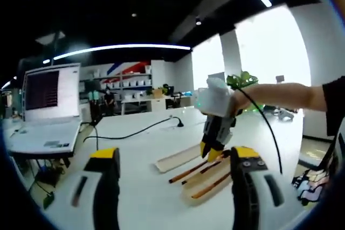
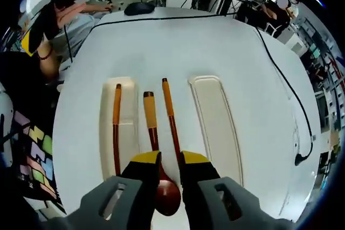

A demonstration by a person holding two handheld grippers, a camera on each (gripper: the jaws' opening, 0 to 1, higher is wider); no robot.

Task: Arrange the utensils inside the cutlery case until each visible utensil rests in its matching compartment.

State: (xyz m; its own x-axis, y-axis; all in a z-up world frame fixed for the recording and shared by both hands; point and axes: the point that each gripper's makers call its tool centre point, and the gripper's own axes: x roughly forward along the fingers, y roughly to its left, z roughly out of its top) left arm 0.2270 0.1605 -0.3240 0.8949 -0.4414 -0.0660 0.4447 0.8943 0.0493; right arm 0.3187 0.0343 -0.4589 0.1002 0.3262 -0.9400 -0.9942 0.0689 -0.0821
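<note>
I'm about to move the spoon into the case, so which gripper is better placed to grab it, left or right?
Right. The right gripper is directly over the spoon, its jaws open on either side of the handle. The left gripper sits back from the cutlery case, open and holding nothing.

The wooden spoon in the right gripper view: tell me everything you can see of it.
The spoon is dark reddish-brown wood with a band of orange wrapping near the handle's top and a dark tip above it. It lies flat on the white table, handle pointing away from the camera, its rounded glossy bowl nearest. It sits between one chopstick lying on the cream case half and another chopstick on the table. The right gripper straddles its neck, yellow-tipped fingers on either side; whether they touch it is unclear.
</note>
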